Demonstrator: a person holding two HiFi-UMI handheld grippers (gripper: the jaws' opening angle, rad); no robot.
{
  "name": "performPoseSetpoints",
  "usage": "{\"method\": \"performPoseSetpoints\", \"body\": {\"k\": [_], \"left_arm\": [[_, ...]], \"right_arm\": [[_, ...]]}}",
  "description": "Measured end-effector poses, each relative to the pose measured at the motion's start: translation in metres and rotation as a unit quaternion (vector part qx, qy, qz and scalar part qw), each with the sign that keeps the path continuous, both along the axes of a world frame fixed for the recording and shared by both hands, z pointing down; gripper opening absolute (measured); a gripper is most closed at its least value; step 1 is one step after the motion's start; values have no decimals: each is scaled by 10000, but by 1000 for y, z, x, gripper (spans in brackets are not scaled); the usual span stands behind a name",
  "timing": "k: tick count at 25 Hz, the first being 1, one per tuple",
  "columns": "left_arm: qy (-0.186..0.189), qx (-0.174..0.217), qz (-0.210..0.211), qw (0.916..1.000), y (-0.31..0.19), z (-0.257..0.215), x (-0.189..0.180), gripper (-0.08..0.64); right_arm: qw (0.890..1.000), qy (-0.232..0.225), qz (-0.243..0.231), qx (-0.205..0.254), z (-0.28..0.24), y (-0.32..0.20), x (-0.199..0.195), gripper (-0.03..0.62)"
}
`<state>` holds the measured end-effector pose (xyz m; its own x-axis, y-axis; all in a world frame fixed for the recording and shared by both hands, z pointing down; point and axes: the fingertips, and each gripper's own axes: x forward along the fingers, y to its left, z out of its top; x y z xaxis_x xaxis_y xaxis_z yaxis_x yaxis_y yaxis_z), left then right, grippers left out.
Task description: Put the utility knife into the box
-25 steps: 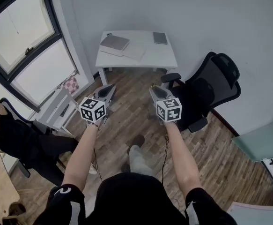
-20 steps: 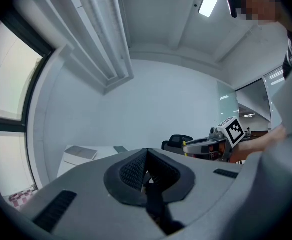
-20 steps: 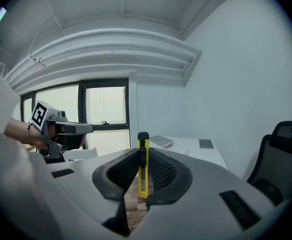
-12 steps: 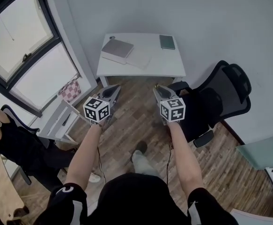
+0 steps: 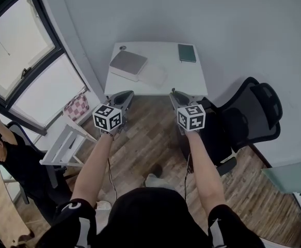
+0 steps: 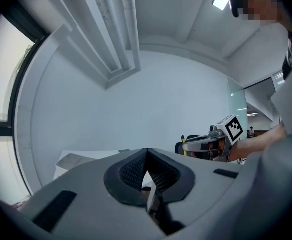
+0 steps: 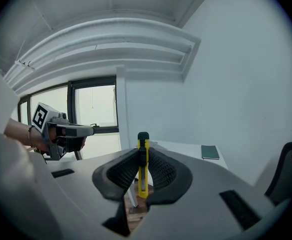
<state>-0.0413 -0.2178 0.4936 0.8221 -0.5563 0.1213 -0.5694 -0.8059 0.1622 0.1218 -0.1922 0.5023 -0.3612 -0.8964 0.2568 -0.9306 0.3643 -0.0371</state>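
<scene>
A yellow utility knife (image 7: 142, 164) stands upright between the pads of my right gripper (image 5: 174, 93), which is shut on it. My left gripper (image 5: 125, 94) is shut with nothing in it; its pads meet at the tip in the left gripper view (image 6: 146, 152). Both grippers hang side by side over the wooden floor, just short of the front edge of a white table (image 5: 191, 79). A flat grey box (image 5: 128, 63) lies on the table's left part, with a pale sheet or lid (image 5: 153, 75) beside it.
A dark green notebook (image 5: 187, 52) lies at the table's far right corner. A black office chair (image 5: 248, 112) stands right of the table. A white folding stand (image 5: 62, 143) and a seated person (image 5: 5, 156) are at the left, below the window.
The table and box have come closer, from well ahead to just past the fingertips. The two grippers keep their spacing, and the knife stays in the right one.
</scene>
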Motion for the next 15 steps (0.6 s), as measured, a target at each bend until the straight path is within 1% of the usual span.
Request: {"method": "performPoseSetpoints", "body": {"k": [5, 15], "left_arm": [[-1, 12, -51, 10000, -32, 2, 13, 25], [21, -74, -292, 9995, -74, 8, 14, 25]], "right_arm": [[10000, 28, -50, 1, 1, -34, 16, 72], [9997, -36, -220, -98, 8, -83, 22, 72]]}}
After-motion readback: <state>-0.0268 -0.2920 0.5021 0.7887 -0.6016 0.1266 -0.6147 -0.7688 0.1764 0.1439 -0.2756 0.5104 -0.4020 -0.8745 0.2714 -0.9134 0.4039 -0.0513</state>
